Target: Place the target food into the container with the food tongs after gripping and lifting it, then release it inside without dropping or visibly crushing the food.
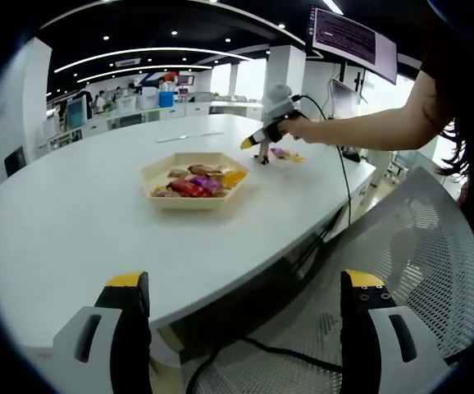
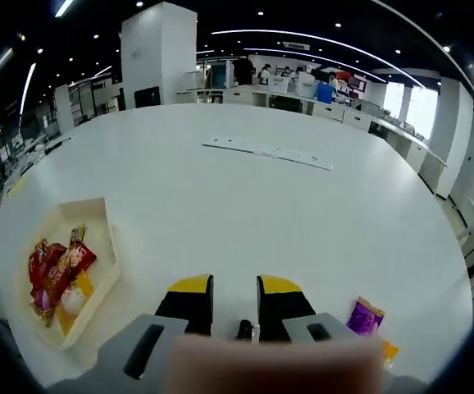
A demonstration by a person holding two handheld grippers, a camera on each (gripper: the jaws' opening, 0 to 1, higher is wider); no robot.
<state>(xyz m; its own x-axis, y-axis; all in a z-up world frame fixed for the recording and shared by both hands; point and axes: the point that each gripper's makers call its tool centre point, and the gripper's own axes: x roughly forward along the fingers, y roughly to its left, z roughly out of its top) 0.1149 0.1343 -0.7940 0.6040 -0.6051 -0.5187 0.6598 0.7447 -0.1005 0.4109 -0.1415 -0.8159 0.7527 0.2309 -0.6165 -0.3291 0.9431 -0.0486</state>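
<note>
A cream hexagonal tray holds several snack packets, mostly red and orange. It sits mid-table. A purple packet and an orange one lie loose on the table by my right gripper. Its yellow-tipped jaws are drawn close, with a small dark piece of the food tongs between them. In the left gripper view a hand holds the right gripper low over those loose packets, right of the tray. My left gripper hangs open off the table's near edge, holding nothing.
The big white oval table has a white power strip lying far across it. A grey mesh chair stands under my left gripper at the right. A cable runs over the table edge. Desks and people are far behind.
</note>
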